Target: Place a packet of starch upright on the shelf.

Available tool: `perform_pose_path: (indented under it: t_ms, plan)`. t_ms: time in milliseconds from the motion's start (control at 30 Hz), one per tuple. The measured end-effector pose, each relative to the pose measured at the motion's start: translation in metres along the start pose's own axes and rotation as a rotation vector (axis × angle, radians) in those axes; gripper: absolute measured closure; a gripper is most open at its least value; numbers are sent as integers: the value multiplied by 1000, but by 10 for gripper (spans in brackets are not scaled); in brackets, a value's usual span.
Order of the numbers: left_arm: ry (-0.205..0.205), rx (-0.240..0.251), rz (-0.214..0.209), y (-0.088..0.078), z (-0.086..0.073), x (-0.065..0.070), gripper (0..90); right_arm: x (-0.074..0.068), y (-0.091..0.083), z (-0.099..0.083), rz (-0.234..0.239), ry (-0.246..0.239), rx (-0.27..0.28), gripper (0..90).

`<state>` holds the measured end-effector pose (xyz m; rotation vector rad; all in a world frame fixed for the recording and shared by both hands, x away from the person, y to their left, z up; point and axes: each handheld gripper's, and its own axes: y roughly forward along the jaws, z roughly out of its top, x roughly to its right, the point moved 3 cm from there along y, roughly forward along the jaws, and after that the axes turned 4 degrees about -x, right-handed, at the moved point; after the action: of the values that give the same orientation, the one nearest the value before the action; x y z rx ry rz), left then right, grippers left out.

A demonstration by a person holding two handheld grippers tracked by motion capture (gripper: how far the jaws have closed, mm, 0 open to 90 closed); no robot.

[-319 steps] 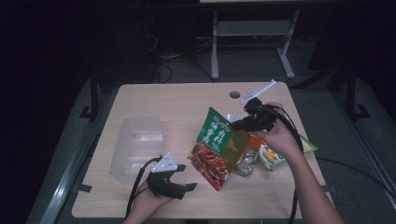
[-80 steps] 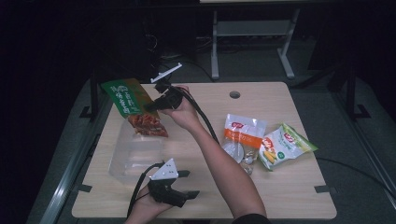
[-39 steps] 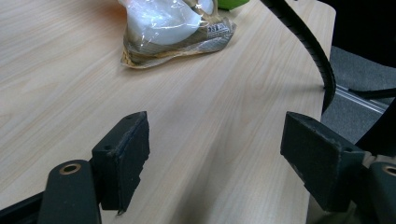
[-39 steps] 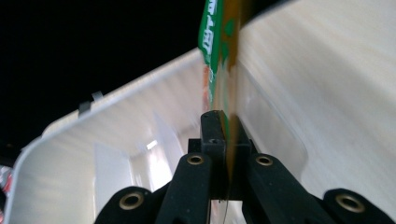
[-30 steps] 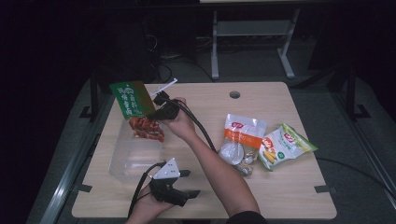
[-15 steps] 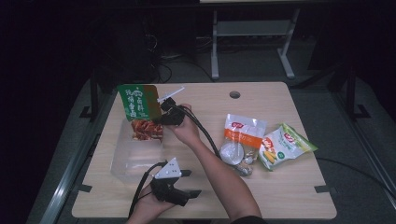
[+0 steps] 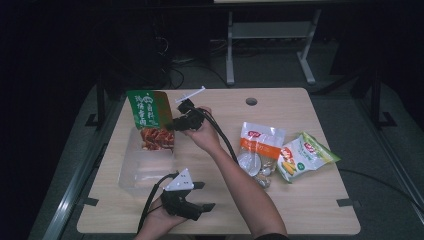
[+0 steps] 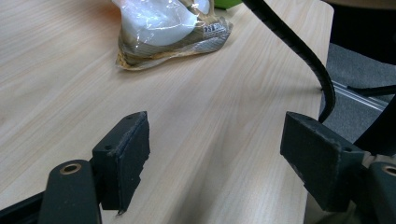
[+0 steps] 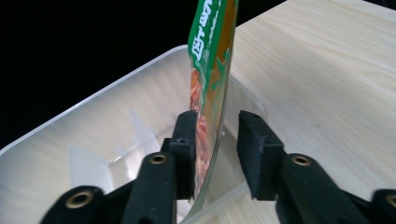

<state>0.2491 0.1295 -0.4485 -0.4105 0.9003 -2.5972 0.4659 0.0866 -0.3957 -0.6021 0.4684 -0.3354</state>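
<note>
Green-topped snack pouch (image 9: 211, 70) stands between the just-opened jaws of the right gripper (image 9: 215, 140), above a clear bin (image 7: 145, 167) left of centre; left gripper (image 8: 215, 158) gapes wide, empty.

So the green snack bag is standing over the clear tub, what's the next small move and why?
Probably draw the right gripper back from the green snack bag. Its fingers have just been opening, the bag still stands between them, and its lower end already sits inside the clear tub, so backing off should let it settle in.
</note>
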Motion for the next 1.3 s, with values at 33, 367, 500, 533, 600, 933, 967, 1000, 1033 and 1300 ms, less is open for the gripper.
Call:
perform_pose_path:
  t_ms: [33,367,500,533,600,933,967,1000,1033,1300]
  plan:
    - [-1,1,0,0,0,0,237,0,-2,0,-3,-8,2,656]
    - [1,2,-8,1,0,1,236,-5,-29,-5,8,-26,8,623]
    - [-5,2,-11,1,0,2,236,-6,-40,-11,29,-6,21,613]
    - [-5,2,-11,1,0,2,236,-6,-40,-11,29,-6,21,613]
    - [-3,1,-12,1,0,2,236,-5,-50,-18,21,-6,16,599]
    - [-4,8,-14,1,1,0,236,2,-75,-41,-19,22,-2,559]
    - [-4,7,-15,1,0,0,236,3,-78,-44,-22,26,-3,554]
    - [-3,5,-16,1,0,0,236,4,-81,-46,-26,31,-5,550]
    - [-3,5,-16,1,0,0,236,5,-84,-49,-30,29,-7,544]
    - [-15,7,-27,2,0,-2,235,10,-110,-76,-67,54,-29,498]
